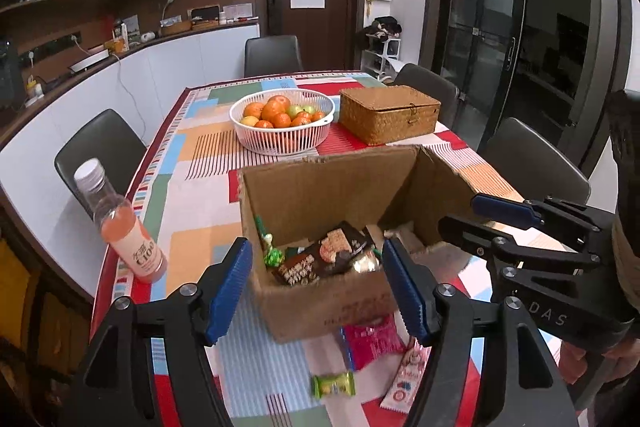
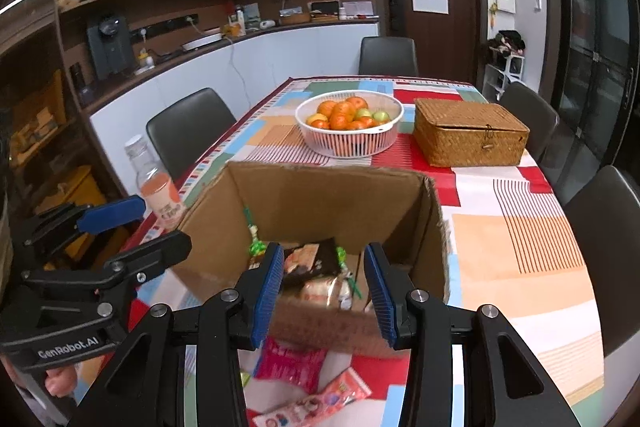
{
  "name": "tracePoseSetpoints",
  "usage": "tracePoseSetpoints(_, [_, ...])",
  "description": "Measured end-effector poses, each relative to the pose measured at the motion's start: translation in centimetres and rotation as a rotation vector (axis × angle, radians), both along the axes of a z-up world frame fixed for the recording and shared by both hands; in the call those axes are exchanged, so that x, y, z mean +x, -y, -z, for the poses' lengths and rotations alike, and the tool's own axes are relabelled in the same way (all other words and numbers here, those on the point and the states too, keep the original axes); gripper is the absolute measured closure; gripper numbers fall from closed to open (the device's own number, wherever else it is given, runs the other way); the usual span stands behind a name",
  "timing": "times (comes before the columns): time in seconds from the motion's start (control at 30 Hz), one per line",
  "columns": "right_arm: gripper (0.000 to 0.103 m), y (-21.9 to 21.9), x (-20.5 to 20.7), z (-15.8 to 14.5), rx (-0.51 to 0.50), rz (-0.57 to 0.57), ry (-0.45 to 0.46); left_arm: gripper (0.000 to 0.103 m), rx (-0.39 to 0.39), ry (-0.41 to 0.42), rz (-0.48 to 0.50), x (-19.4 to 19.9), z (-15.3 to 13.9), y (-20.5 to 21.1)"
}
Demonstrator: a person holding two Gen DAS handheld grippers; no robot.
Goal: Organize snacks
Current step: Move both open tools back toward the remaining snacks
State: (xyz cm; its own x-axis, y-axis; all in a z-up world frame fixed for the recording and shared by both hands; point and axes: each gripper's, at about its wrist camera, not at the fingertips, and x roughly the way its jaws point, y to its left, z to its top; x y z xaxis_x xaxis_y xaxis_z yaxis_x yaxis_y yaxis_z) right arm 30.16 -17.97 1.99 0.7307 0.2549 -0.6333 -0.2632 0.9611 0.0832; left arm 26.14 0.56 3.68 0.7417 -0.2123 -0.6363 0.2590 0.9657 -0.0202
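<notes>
An open cardboard box stands on the patterned tablecloth with several wrapped snacks inside. In front of it lie loose snacks: a red packet, a green candy and a long pink packet. My left gripper hovers open before the box's near wall, holding nothing. My right gripper is beside it on the right, also open and empty, its fingers framing the box's near edge.
A pink drink bottle stands near the table's left edge. Farther back are a white basket of oranges and apples and a shut wicker box. Dark chairs ring the table. A hand holds the left gripper.
</notes>
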Motion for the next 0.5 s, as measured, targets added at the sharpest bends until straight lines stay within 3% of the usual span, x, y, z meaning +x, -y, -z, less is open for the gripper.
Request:
tracePoseSetpoints(0.3, [0.056, -0.9, -2.9, 2.6, -0.019, -0.004, -0.036, 0.035, 0.018, -0.03, -0.011, -3.0, 3.0, -1.0])
tracePoseSetpoints(0.5, [0.056, -0.8, -4.0, 5.3, -0.035, 0.015, -0.095, 0.035, 0.015, -0.098, -0.008, -4.1, 6.2, -1.3])
